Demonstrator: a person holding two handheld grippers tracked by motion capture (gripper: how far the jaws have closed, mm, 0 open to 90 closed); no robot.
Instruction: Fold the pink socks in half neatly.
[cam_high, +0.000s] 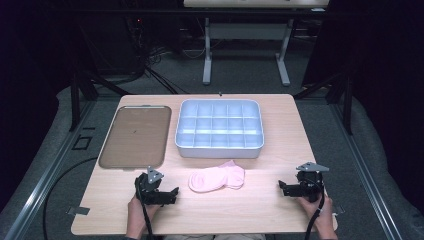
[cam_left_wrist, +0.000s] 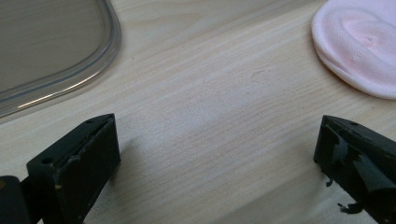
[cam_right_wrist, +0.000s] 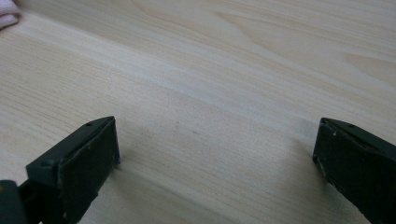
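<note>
A pair of pink socks lies folded on the wooden table, in front of a pale blue divided box. To the box's left lies a clear brownish tray. My left gripper rests on the table just left of the socks, open, with nothing between its jaws. In the left gripper view the socks sit at the upper right and the tray's rim at the upper left. My right gripper rests near the table's right edge, open and empty, over bare wood.
The box holds several empty compartments. A person's hands hold both grippers at the table's near edge. Cables trail from each gripper toward the bottom. Beyond the table are a dark floor, black stands and a white table's legs.
</note>
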